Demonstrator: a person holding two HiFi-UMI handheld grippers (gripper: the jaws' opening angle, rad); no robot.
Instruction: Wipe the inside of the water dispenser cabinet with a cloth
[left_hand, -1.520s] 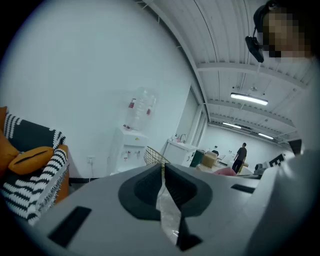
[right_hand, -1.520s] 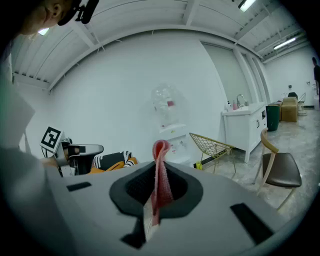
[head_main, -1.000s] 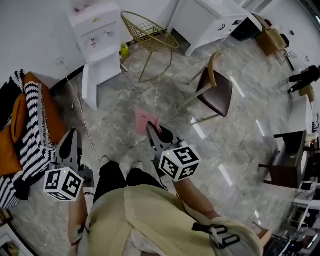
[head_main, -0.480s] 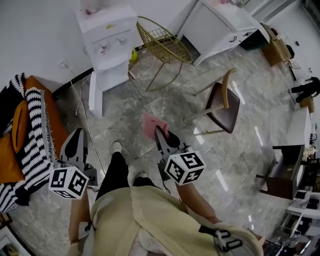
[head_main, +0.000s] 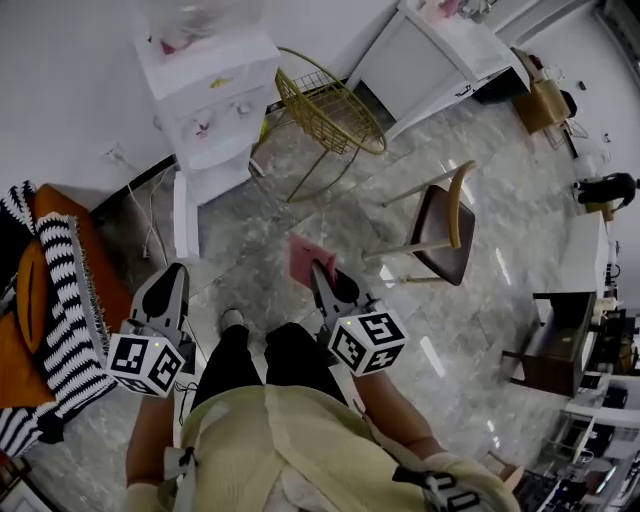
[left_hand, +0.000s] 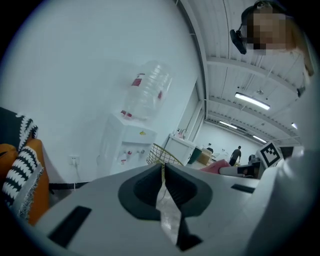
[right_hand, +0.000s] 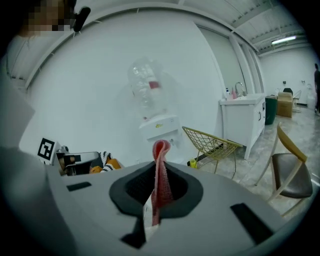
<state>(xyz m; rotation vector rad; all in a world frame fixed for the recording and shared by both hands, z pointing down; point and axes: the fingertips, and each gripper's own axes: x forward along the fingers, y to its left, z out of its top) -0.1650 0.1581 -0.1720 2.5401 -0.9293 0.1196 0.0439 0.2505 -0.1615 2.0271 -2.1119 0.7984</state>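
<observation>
Right claw is clamped on a pink cloth, which stands up in a narrow fold between the jaws and pokes out above their tips. Left claw has its jaws together with nothing between them. In the head view both claws sit in the lower middle of the frame, the left one at lower left and the right one just right of centre, each side of the person's dark trouser legs, with the cloth sticking out ahead of the right one toward the centre of the frame. The water dispenser stands against the white wall in the upper left of that view, well apart from both claws, with a clear bottle upside down on top. A white panel juts from its base toward the bottom of the frame. Just right of the dispenser is a gold wire chair, and beyond that a white cabinet at the upper right. A brown chair stands on the grey marble floor right of centre. At the left edge a black and white striped blanket lies over something orange.
</observation>
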